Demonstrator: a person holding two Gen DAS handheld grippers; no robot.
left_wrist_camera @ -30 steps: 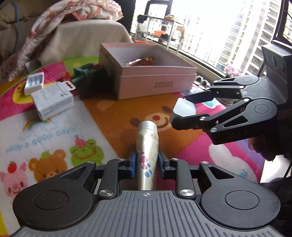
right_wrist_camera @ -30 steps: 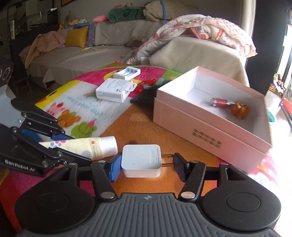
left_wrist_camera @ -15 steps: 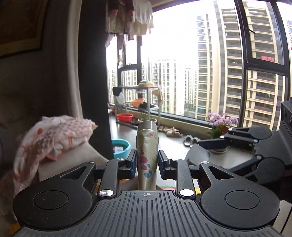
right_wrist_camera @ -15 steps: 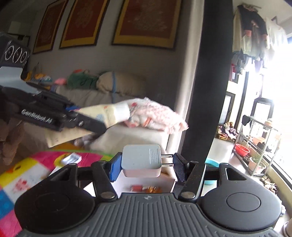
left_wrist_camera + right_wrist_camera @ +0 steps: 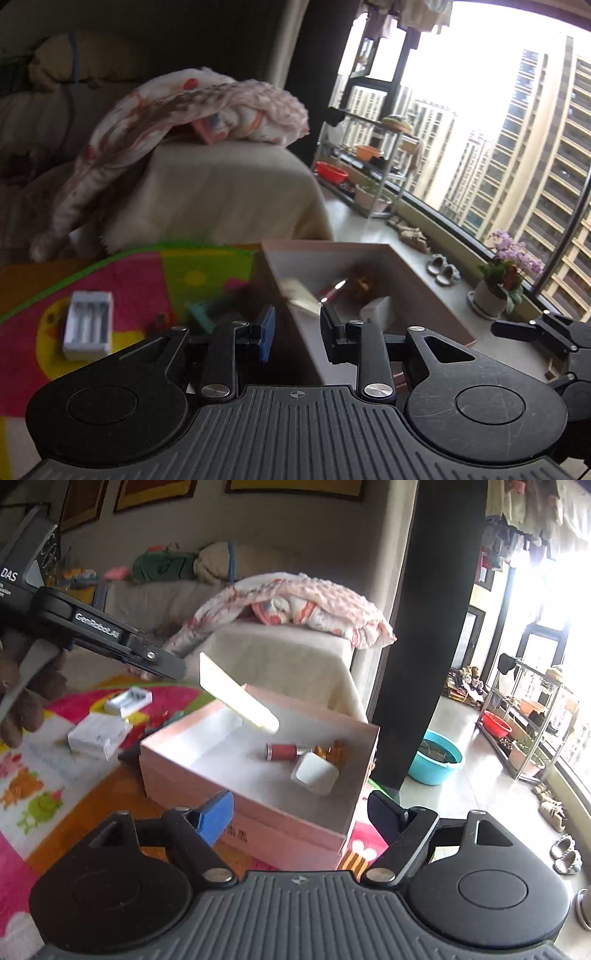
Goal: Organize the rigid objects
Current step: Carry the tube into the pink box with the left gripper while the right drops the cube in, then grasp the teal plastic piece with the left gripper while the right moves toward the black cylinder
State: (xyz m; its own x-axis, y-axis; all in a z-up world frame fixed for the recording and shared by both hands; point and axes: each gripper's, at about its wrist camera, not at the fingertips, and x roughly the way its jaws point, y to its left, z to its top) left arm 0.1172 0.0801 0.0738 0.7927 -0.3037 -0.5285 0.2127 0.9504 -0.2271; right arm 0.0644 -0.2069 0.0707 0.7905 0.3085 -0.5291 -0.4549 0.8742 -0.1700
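The pink box [image 5: 280, 827] stands open on the colourful mat; it also shows in the left wrist view [image 5: 417, 266]. Inside lie a red lipstick [image 5: 281, 752], a small brown figure [image 5: 332, 753] and the white charger plug [image 5: 314, 774]. The cream tube [image 5: 236, 696] is in mid-air, blurred, over the box's far left side, just off the left gripper's tip; it shows blurred in the left wrist view [image 5: 301, 295]. My left gripper [image 5: 297, 336] is open and empty above the box's left wall. My right gripper [image 5: 301, 814] is open and empty in front of the box.
A white battery case [image 5: 87, 325] and a white carton [image 5: 98, 736] lie on the mat left of the box, with a dark green object [image 5: 218, 308] beside it. A sofa with a pink blanket [image 5: 295, 605] stands behind. A metal shelf rack [image 5: 524, 716] and a teal basin [image 5: 439, 757] are on the right.
Both grippers swung down over the box and opened. The charger plug left my right gripper and lies in the box. The tube left my left gripper and is falling.
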